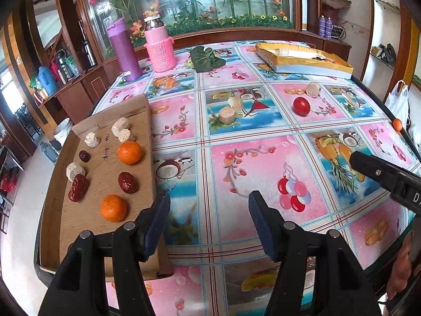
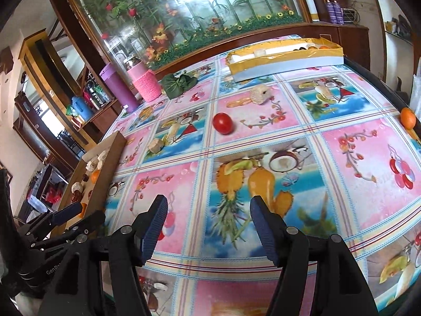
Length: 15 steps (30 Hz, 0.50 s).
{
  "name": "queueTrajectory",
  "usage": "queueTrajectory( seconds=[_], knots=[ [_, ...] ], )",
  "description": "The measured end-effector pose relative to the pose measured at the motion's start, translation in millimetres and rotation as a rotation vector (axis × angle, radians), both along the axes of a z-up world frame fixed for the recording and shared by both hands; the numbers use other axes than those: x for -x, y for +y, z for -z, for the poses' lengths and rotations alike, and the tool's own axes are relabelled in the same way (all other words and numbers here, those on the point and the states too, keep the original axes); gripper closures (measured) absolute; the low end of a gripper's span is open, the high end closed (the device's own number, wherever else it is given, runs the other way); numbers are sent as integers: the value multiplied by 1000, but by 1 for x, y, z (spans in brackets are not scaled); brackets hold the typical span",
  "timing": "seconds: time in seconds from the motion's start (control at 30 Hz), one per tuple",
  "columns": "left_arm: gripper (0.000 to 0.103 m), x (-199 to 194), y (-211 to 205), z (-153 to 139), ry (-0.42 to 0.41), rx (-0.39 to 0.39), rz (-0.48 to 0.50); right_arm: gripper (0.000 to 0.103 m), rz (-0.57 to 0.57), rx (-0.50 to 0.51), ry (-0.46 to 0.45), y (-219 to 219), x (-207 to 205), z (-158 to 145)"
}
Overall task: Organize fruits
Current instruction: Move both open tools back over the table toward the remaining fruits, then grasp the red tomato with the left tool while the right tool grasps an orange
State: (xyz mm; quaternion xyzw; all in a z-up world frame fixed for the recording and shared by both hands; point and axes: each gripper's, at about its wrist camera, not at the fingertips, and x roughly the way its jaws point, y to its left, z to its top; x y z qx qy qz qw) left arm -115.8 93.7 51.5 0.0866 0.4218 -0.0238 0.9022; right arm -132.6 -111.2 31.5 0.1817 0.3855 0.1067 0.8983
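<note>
black left claw (image 1: 209,205) and right claw (image 2: 208,210) gape wide, empty.

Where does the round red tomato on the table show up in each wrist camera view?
Left wrist view: the round red tomato sits upper right of centre, just below a pale beige cake.
Right wrist view: the tomato is at upper centre, left of and below that cake.
Shared landmark: the yellow-rimmed cardboard box beyond it.

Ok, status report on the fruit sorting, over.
Left gripper and right gripper open, empty, over the table. Tomato and an orange loose on it; two oranges in the cardboard tray. Nothing in the way.
</note>
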Motion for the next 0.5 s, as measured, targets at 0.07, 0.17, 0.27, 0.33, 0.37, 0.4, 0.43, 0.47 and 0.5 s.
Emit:
queueTrajectory(
  seconds=[0.07,0.17,0.27,0.33,0.37,0.4,0.43,0.47,0.5],
  knots=[
    [42,-3,0,2,12,8,5,34,14,11,-4,-10,2,-1],
    [42,-10,-1,2,21,20,8,34,53,55,-20,-37,5,-8],
    [42,-24,-6,-1,30,58,22,34,136,128,-33,-80,8,-19],
    [42,-35,-13,-1,40,76,39,34,200,163,-27,-112,10,-22],
    [42,-41,-19,-1,48,83,50,34,235,173,-15,-130,9,-23],
    [42,-49,-27,-1,60,96,69,34,264,173,-2,-145,8,-22],
    [42,-56,-34,0,71,112,85,34,290,168,8,-160,7,-21],
    [42,-63,-41,1,83,132,102,34,319,165,18,-177,5,-20],
    [42,-72,-49,1,93,154,119,34,341,168,24,-189,2,-20]
  ],
)
